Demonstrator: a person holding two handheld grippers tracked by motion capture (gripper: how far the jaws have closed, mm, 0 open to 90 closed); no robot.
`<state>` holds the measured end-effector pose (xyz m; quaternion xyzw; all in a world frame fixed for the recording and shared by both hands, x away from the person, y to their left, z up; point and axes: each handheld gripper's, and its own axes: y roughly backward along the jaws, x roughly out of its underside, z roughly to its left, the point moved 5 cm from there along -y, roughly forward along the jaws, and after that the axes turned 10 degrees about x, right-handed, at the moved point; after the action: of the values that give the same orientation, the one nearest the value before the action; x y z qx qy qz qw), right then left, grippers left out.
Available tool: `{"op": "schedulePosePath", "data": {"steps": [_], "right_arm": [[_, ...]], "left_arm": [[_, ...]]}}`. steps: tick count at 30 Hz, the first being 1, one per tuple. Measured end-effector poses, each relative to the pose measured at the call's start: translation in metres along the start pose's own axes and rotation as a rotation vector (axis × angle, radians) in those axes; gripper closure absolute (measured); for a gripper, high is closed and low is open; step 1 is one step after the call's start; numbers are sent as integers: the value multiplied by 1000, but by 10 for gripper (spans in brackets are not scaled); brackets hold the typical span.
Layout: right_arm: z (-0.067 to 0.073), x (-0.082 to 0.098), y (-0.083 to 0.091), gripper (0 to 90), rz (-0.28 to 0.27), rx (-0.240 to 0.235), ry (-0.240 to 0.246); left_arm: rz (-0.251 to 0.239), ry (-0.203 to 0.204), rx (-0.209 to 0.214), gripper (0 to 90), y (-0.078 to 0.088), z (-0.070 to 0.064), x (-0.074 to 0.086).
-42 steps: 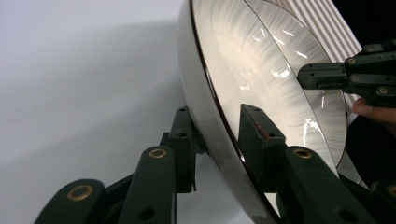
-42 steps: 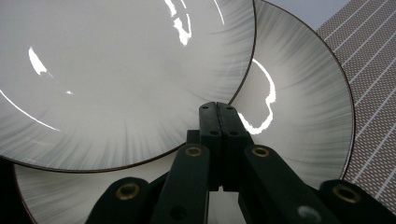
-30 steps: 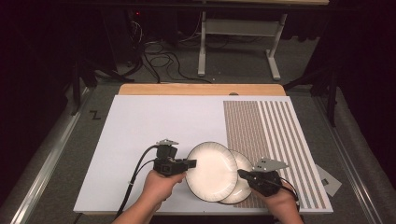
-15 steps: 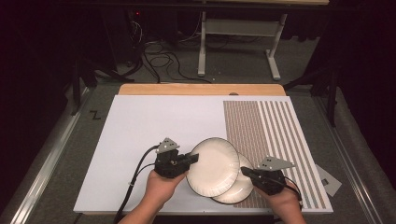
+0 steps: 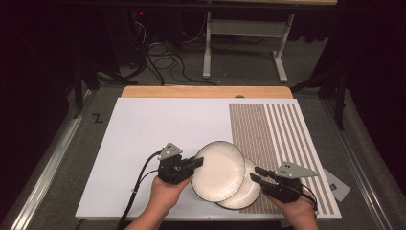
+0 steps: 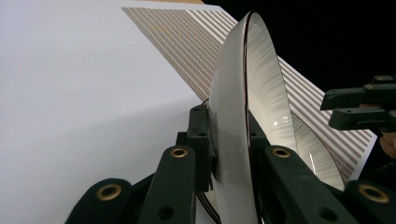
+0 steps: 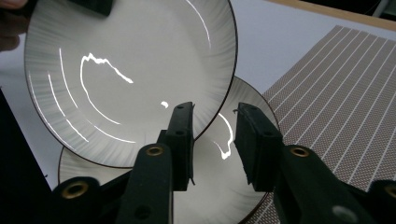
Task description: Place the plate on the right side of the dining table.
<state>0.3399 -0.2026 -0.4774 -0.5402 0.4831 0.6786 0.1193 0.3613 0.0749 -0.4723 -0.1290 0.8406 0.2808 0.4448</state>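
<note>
The left gripper [image 5: 197, 163] was clamped on the rim of the upper plate [image 5: 218, 170], one jaw on each face of it, and held it lifted and tilted above the white board [image 5: 143, 139]. In the left gripper view the plate [image 6: 233, 116] stood almost edge-on between the pads, its dark rim line running up the middle, with nothing lying in its bowl. The hand [image 5: 165, 194] behind that gripper came in from the near edge of the board.

The right gripper [image 5: 256, 175] hung just beside the lower plate [image 5: 246, 191], at its right side; its jaws had just been opening and stood apart, with no pad pressing on anything. In the right gripper view the lower plate [image 7: 219, 186] showed through the gap between the jaws, but I could not tell whether its rim lay between the pads or under them. The right hand [image 5: 297, 211] sat at the near right corner.

The lower plate lay flat on the board, partly on the striped mat [image 5: 273, 134] and partly on the white area, near the front edge. The upper plate overlapped its left part from above. Both plates were cream with a dark rim and fine grey streaks near the edge; both were empty, with glare marks alone on the upper plate [image 7: 126, 79] in the right gripper view.
</note>
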Motion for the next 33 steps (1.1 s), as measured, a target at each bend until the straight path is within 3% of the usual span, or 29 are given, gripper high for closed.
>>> {"op": "schedulePosePath", "data": {"steps": [8, 12, 18, 23, 25, 33], "right_arm": [[-6, -8, 21, 473, -98, 22, -25], [-8, -3, 30, 382, -120, 42, -12], [-15, 5, 47, 263, -156, 50, -41], [-22, 9, 54, 106, -174, 73, -76], [-24, 9, 54, 2, -186, 78, -88], [-26, 7, 58, 1, -204, 97, -91]], "left_arm": [[-8, -13, 6, 801, 1, -1, 1], [-11, -16, 7, 801, 1, -1, 1], [-10, -21, 9, 801, 1, -1, 1], [-12, -21, 10, 800, 1, -1, 1], [-10, -20, 10, 800, 1, -1, 1], [-13, -21, 11, 800, 1, -1, 1]]}}
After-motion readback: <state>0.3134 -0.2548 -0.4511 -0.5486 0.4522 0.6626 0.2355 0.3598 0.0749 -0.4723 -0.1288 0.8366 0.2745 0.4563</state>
